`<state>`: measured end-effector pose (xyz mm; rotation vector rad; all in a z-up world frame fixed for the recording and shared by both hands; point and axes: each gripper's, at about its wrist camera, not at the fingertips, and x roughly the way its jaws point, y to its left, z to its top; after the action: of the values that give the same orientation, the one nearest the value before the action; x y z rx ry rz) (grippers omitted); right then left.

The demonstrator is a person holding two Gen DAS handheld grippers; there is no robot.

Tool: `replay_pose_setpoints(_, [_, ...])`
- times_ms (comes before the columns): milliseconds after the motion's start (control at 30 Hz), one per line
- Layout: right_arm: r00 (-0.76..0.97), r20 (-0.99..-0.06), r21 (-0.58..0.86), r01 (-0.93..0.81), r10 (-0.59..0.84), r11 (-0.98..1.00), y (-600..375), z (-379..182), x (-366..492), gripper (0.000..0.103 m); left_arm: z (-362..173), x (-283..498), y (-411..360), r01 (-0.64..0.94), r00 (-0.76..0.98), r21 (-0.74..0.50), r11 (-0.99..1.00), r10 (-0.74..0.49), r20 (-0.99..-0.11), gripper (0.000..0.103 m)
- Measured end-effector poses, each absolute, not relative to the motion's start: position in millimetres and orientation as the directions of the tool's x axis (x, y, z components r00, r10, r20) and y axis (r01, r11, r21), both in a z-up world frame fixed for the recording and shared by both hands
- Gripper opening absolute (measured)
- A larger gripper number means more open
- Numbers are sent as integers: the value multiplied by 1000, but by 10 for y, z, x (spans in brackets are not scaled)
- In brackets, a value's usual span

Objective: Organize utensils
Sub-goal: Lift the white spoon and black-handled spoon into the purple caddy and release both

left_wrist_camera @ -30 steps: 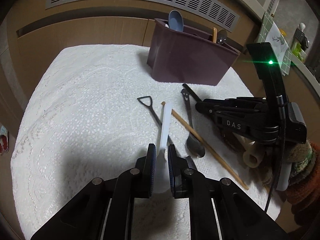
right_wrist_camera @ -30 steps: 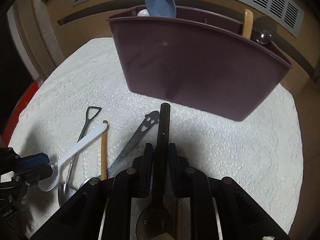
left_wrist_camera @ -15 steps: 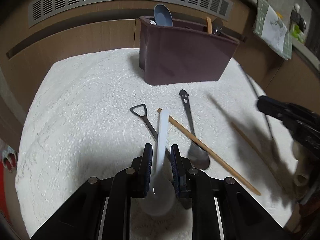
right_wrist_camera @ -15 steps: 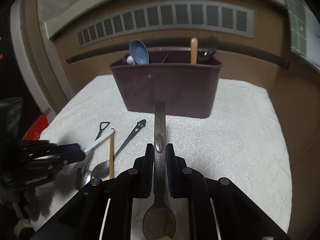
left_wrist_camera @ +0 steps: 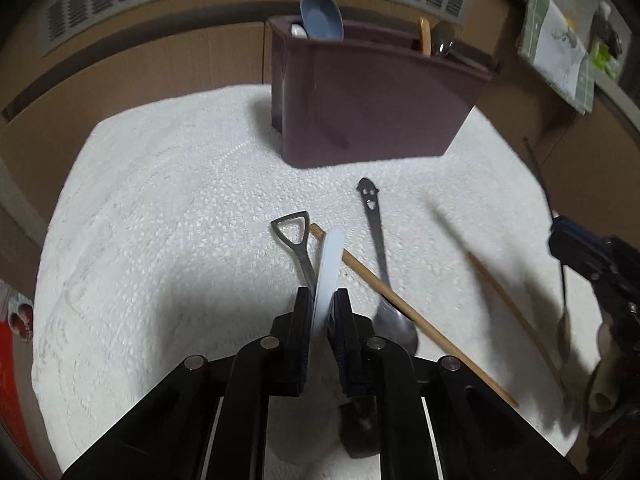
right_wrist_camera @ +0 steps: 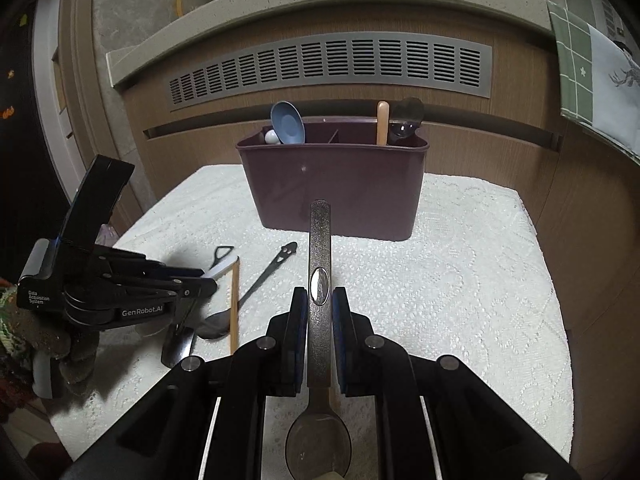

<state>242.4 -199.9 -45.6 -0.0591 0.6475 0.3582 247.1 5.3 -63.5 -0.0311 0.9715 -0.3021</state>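
Metal is clamped in the right gripper [right_wrist_camera: 320,312]: a speckled spoon [right_wrist_camera: 319,264], handle aimed at the maroon caddy [right_wrist_camera: 336,196], bowl back under the camera, pads pressed against both sides. Only the right wrist view shows the caddy's inner dividers, the countertop above the vent and the whole left tool. The left gripper [left_wrist_camera: 322,320] is seen closing on a white plastic spoon [left_wrist_camera: 329,264] between its pads, low over the white cloth [left_wrist_camera: 160,220].

Only the left wrist view shows the smiley cut-outs clearly and a second chopstick, blurred, at right. Counted on the cloth there: two metal spoons, one shovel-handled [left_wrist_camera: 294,240] and one smiley-handled [left_wrist_camera: 374,224], and two wooden chopsticks [left_wrist_camera: 384,284]. Four utensils are counted standing in the caddy.
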Motion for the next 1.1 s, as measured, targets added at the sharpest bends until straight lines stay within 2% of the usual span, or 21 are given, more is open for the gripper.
replay_pose_setpoints(233, [741, -605, 17, -354, 292, 935, -1919, -473, 2335, 12, -161, 2082, 192, 229, 655, -221, 948, -319, -685, 9])
replay_pose_setpoints(567, [764, -573, -6, -366, 297, 931, -1870, -325, 2224, 12, -14, 1948, 251, 231, 700, -273, 934, -355, -620, 9])
replay_pose_setpoints(633, [774, -556, 0, -366, 304, 931, -1881, -262, 2229, 12, 135, 1974, 247, 244, 722, -292, 925, -374, -582, 9])
replay_pose_setpoints(733, [824, -468, 0, -362, 320, 932, -1928, 88, 2277, 12, 672, 2063, 230, 295, 799, -300, 907, -406, -443, 9])
replay_pose_setpoints(833, [885, -308, -2, -367, 348, 930, -2002, 646, 2310, 12, 1212, 2197, 234, 323, 879, -281, 904, -396, -266, 9])
replay_pose_setpoints(900, [907, -209, -2, -373, 364, 928, -2045, 987, 2372, 12, 1404, 2345, 231, 321, 902, -291, 901, -385, -195, 9])
replay_pose_setpoints(1033, [928, -91, -2, -363, 361, 932, -2072, 1332, 2622, 12, 1482, 2662, 236, 298, 933, -339, 893, -348, -96, 9])
replay_pose_setpoints(1100, [933, -76, -29, -354, 351, 935, -2034, 1336, 2761, 12, 1394, 2873, 198, 275, 937, -346, 897, -331, -112, 9])
